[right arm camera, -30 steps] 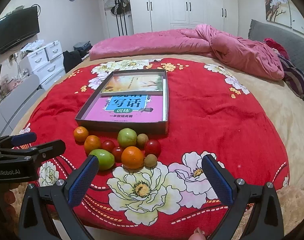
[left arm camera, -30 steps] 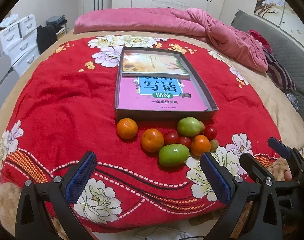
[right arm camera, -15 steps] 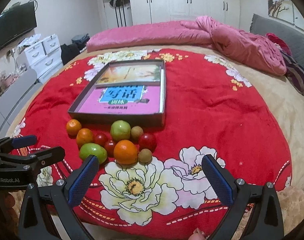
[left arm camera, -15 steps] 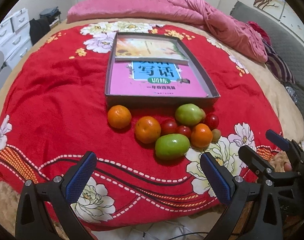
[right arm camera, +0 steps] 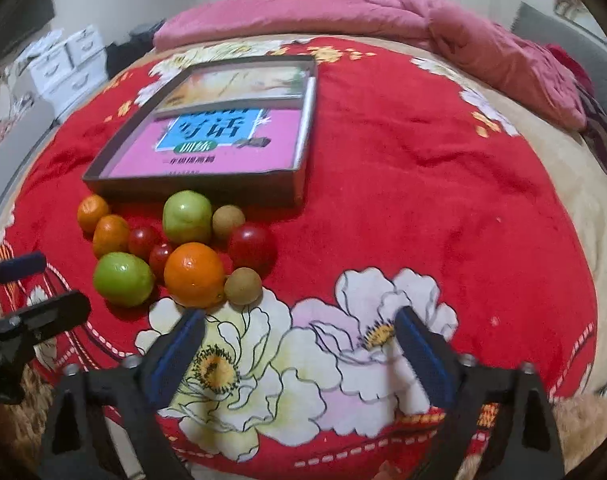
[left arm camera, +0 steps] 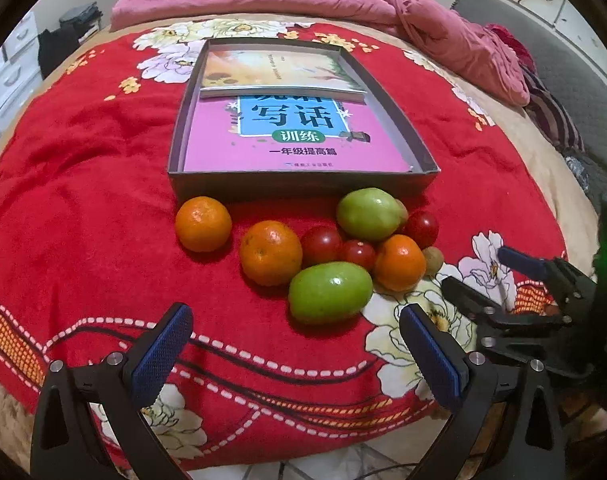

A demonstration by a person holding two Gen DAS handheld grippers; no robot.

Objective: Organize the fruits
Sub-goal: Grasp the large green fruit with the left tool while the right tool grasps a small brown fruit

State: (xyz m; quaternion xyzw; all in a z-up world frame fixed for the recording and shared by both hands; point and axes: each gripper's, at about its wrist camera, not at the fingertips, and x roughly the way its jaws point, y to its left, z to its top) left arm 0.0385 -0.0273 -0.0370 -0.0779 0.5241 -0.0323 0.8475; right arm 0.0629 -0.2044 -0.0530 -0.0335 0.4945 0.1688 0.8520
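Note:
A cluster of fruit lies on the red floral blanket point(left arm camera: 83, 184) in front of a grey box point(left arm camera: 299, 186): three oranges point(left arm camera: 270, 253), two green fruits point(left arm camera: 330, 292), three red tomatoes point(left arm camera: 321, 245) and small brown fruits point(right arm camera: 244, 285). My left gripper point(left arm camera: 295, 344) is open and empty, just short of the near green fruit. My right gripper point(right arm camera: 299, 340) is open and empty, to the right of the cluster, near the front orange point(right arm camera: 193, 274). It also shows in the left wrist view point(left arm camera: 499, 276).
The grey box holds a pink book point(left arm camera: 295, 140) and a second book point(left arm camera: 279, 70) behind it. A pink quilt point(left arm camera: 343, 4) lies at the back of the bed. White drawers point(right arm camera: 67, 64) stand far left. The bed's front edge is just below the grippers.
Both grippers have moved forward and down toward the fruit cluster, which looks larger and closer. Both stay open. The fruit has not moved.

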